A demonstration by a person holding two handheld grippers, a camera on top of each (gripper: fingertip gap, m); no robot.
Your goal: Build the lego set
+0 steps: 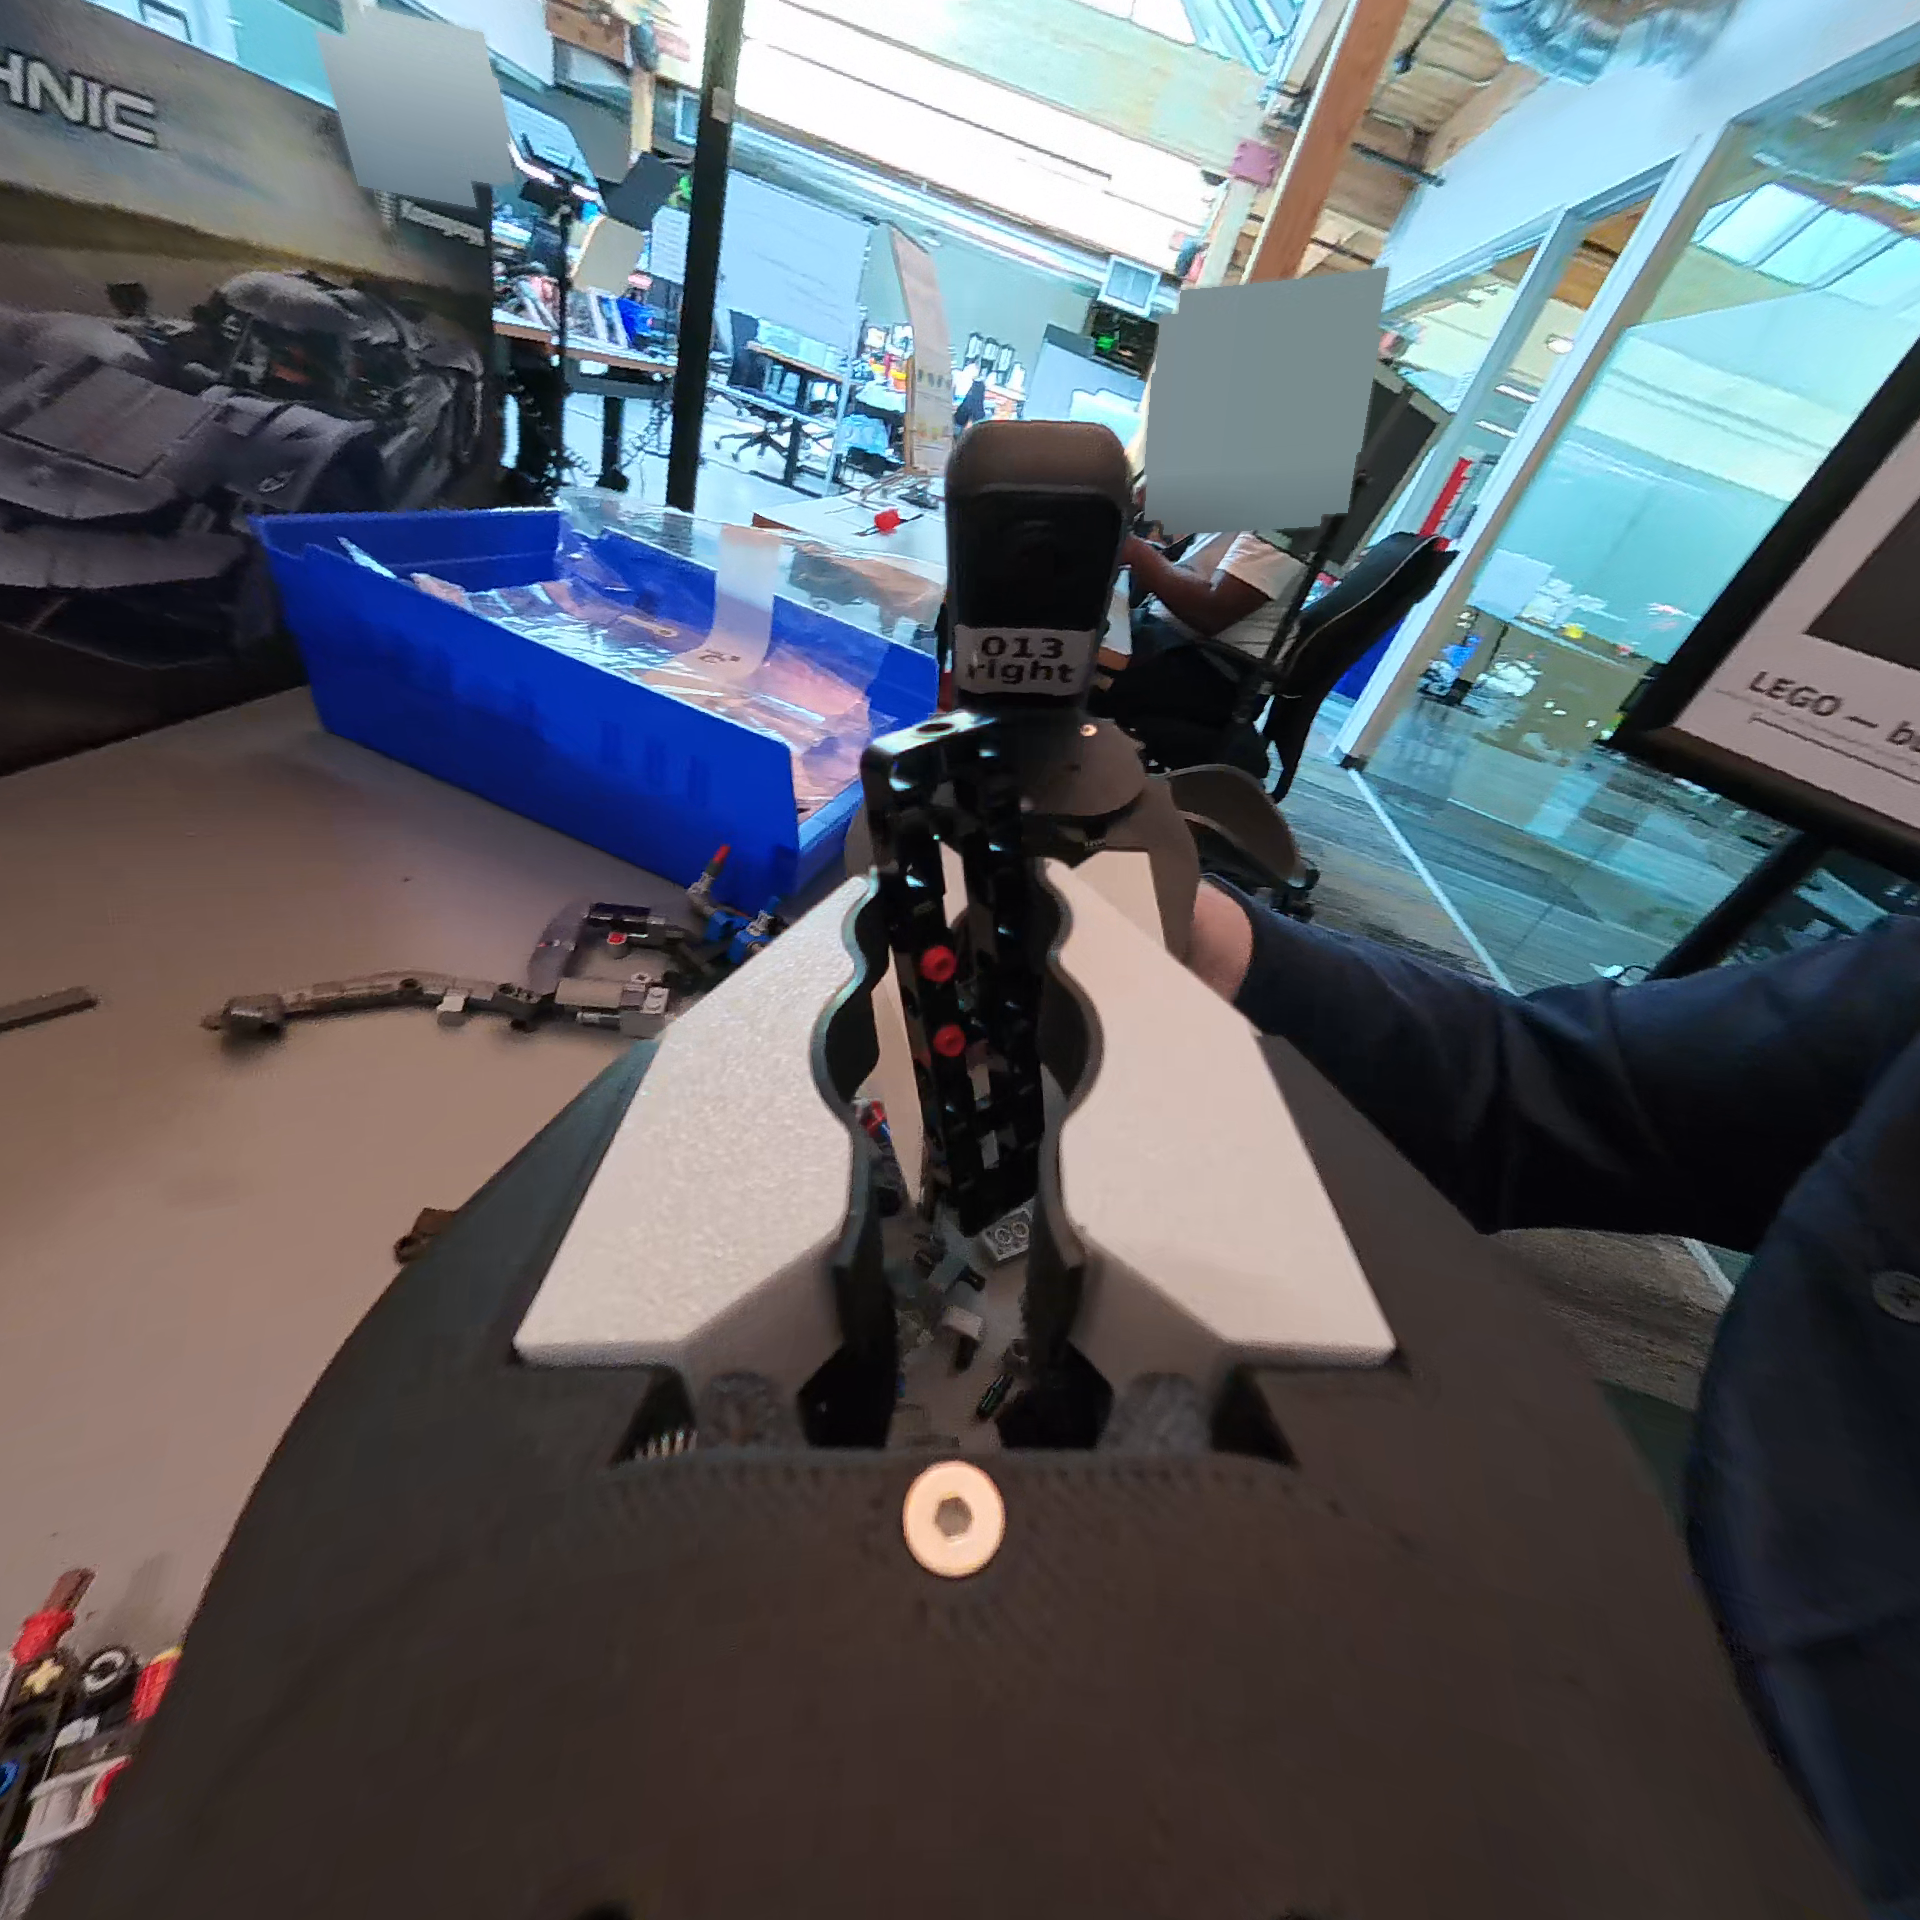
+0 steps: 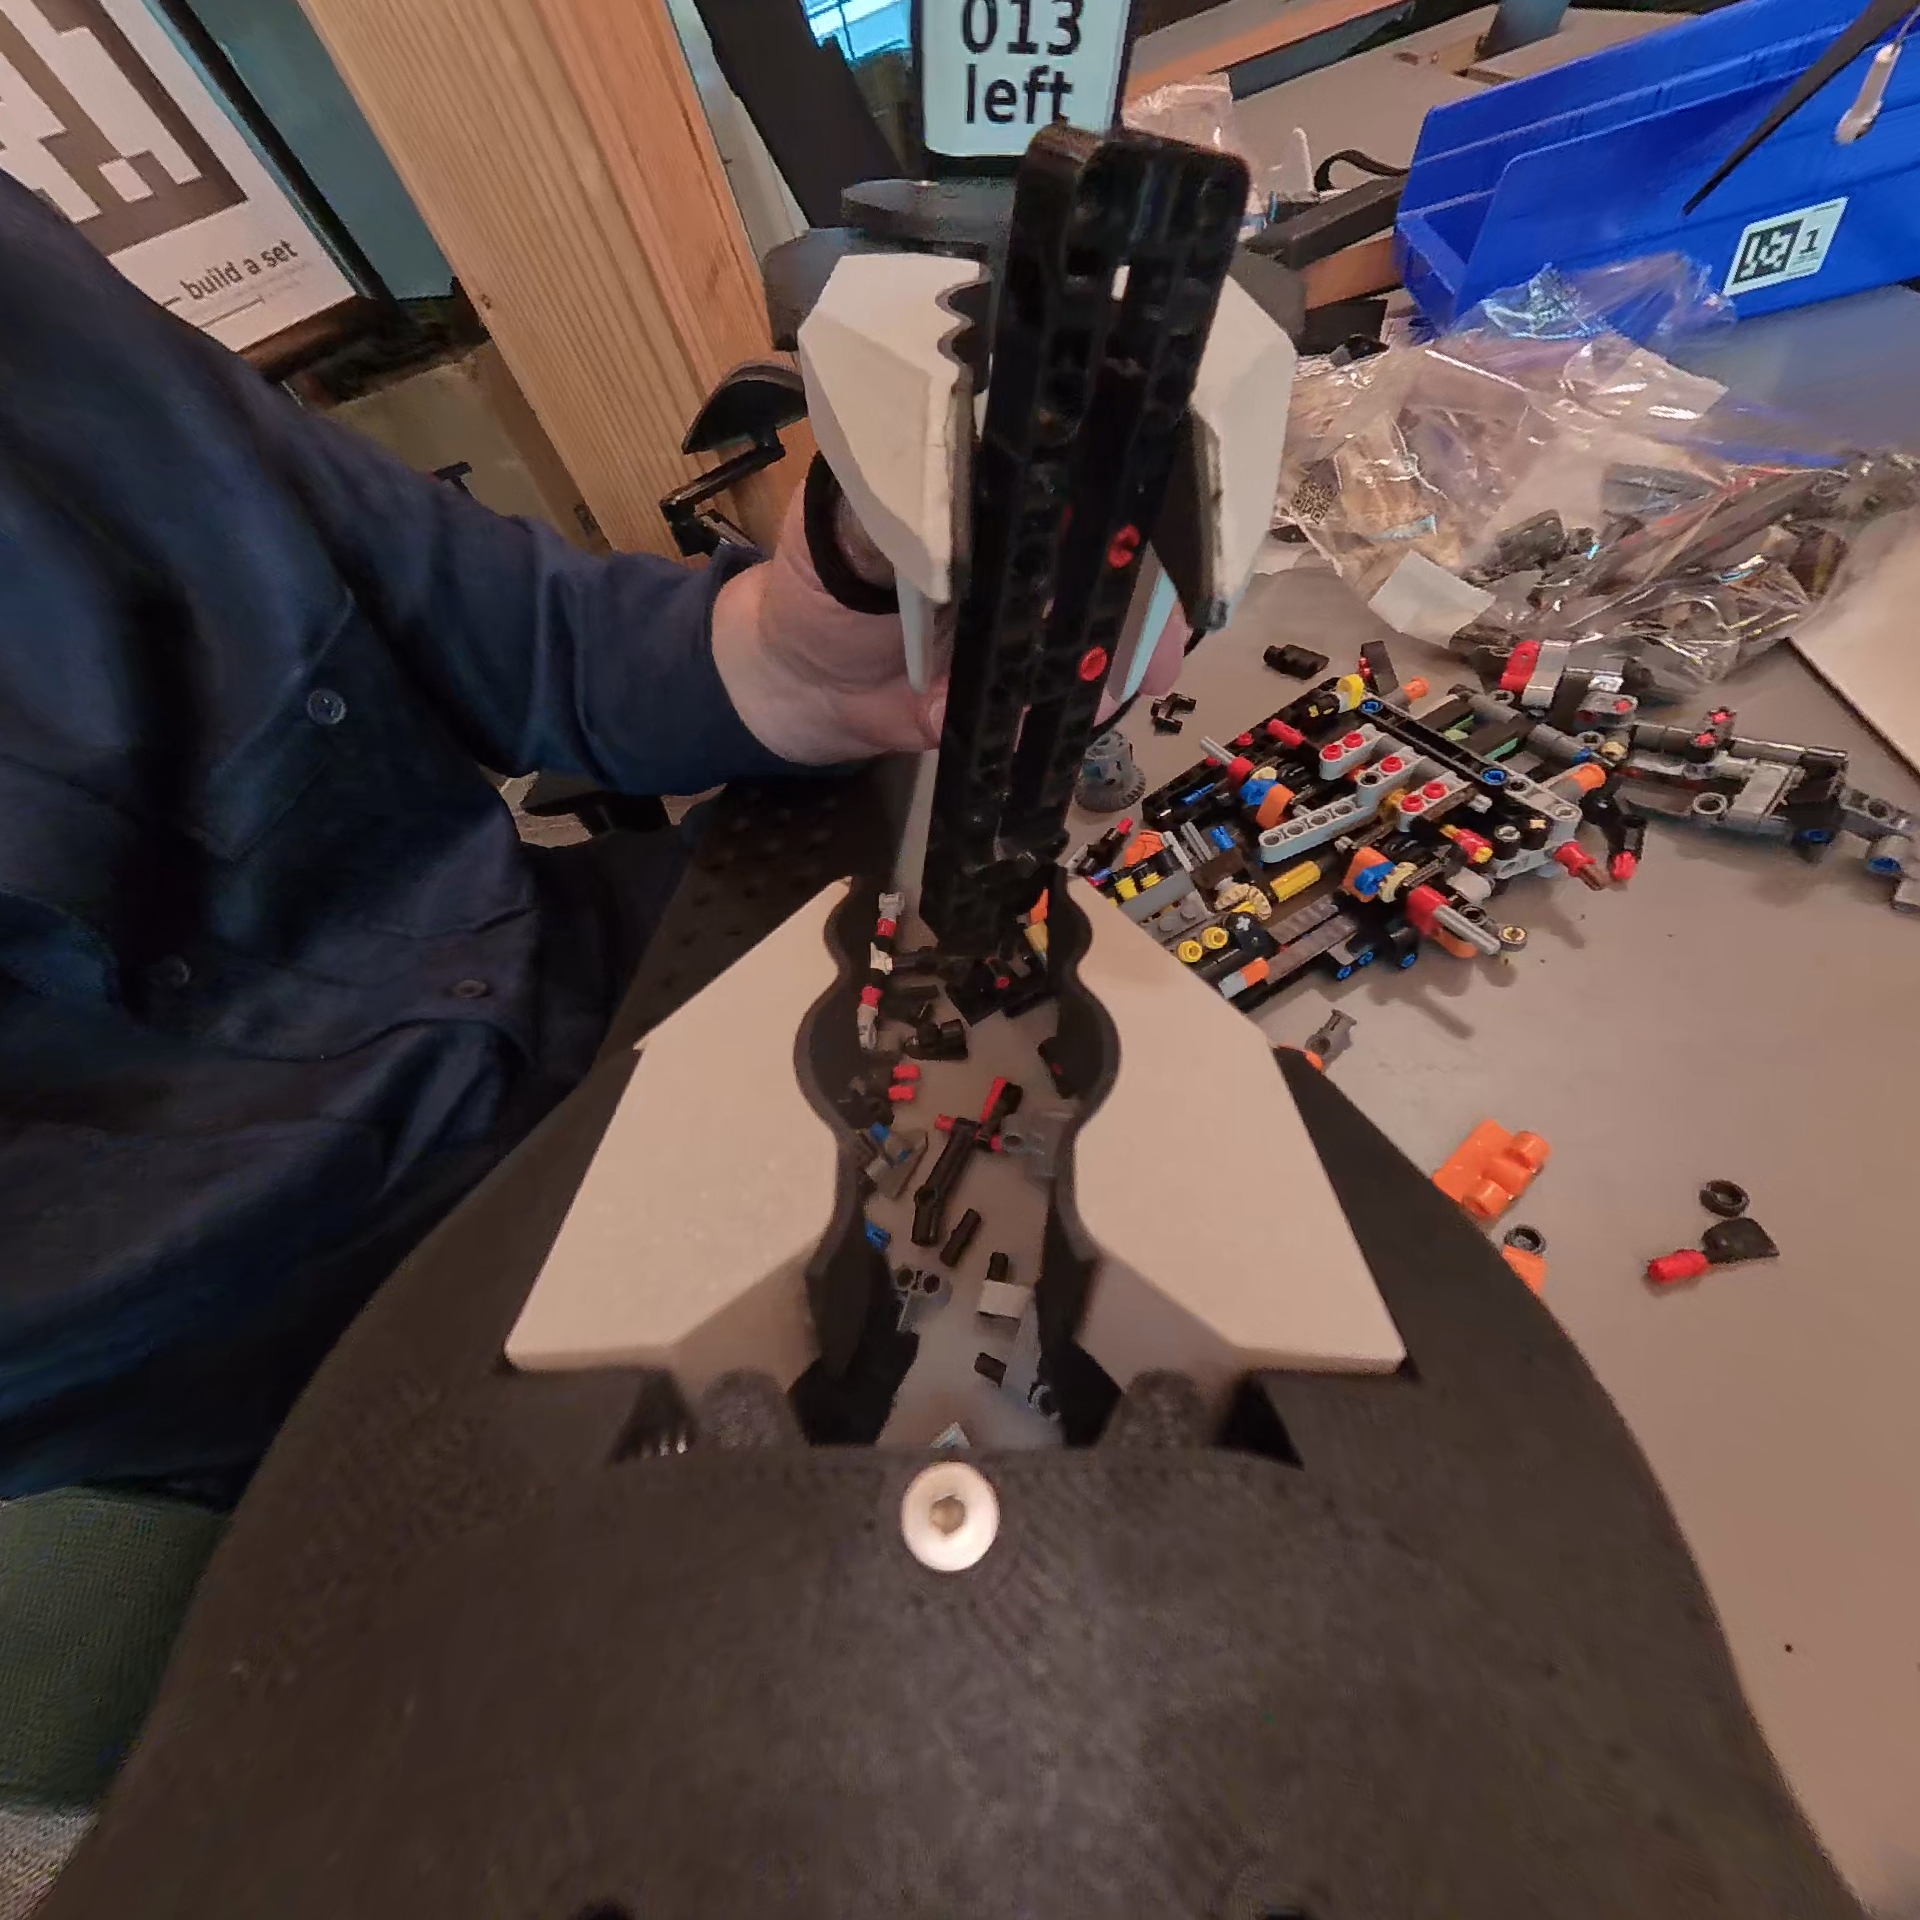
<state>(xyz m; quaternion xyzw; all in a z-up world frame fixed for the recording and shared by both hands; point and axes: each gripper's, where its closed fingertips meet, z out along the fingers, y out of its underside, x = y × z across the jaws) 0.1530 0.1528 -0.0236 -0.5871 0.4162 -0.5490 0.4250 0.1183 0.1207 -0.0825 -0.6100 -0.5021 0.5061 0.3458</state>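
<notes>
Between the two sets of tongs, at the centre of both wrist views, a long black beam assembly (image 1: 961, 997) is held up off the grey worktop (image 1: 208, 1143), each end pinched by one tool, so it spans the gap like a bridge and neither grip has to carry it alone. The left tongs (image 1: 951, 1049) are closed on its near end in their own view; the right tongs (image 2: 987, 914) clamp the opposite end, with the left pair showing farther off near the top of the right wrist view. I judge this two-ended hold is meant to steady the piece for pressing or aligning its two parallel rails. The assembly is hard glossy plastic, perforated with round holes, and two red pins (image 1: 940, 1003) stud its side. The fingers (image 1: 727, 1143) are pale, matte and grainy, with scalloped dark inner edges that suit gripping rounded parts. Loose small pins and connectors (image 2: 945, 1153) lie scattered on the worktop beneath. At right of the right view sits a colourful partly built chassis (image 2: 1382, 821), crinkled clear bags (image 2: 1558, 468), and a smooth blue bin (image 2: 1610, 177).
</notes>
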